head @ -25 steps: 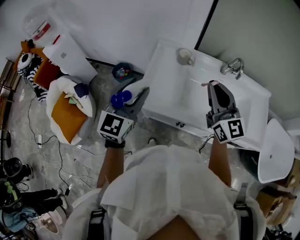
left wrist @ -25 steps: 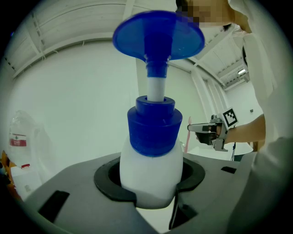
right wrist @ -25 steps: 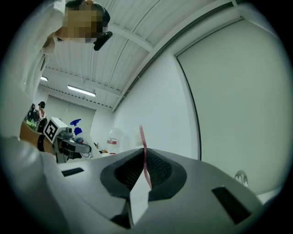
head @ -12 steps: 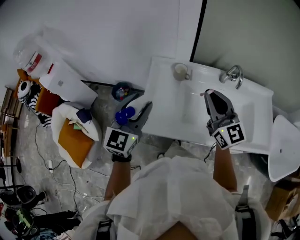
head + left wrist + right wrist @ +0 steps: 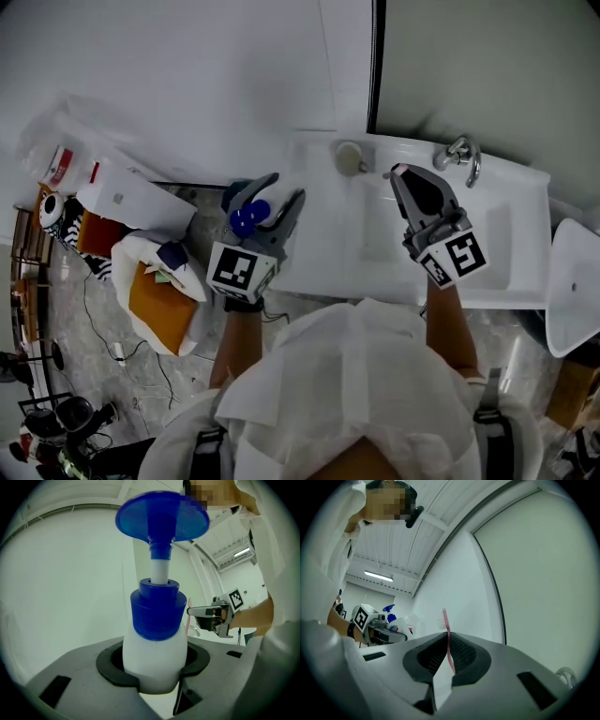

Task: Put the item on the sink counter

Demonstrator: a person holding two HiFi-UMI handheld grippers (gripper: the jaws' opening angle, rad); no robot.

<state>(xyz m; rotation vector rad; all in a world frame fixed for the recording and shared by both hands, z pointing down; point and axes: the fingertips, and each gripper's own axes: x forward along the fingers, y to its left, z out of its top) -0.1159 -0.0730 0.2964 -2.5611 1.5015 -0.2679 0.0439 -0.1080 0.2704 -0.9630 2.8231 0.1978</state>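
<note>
A white pump bottle (image 5: 152,660) with a blue cap stands upright between the jaws of my left gripper (image 5: 154,679), which is shut on its body. In the head view the bottle's blue cap (image 5: 246,217) shows in the left gripper (image 5: 274,195), just off the left end of the white sink counter (image 5: 506,234). My right gripper (image 5: 412,183) hangs over the basin, shut on a thin pink toothbrush (image 5: 447,634) whose bristled head sticks up past the jaws.
A cup (image 5: 349,157) stands at the counter's back left corner and a chrome tap (image 5: 459,150) at the back. White bags and an orange cushion (image 5: 155,295) lie on the floor at left. A white rounded object (image 5: 572,281) sits at right.
Both grippers have moved forward toward the wall. The left one, with the bottle, has come up beside the counter's left end; the right one now hangs further over the basin.
</note>
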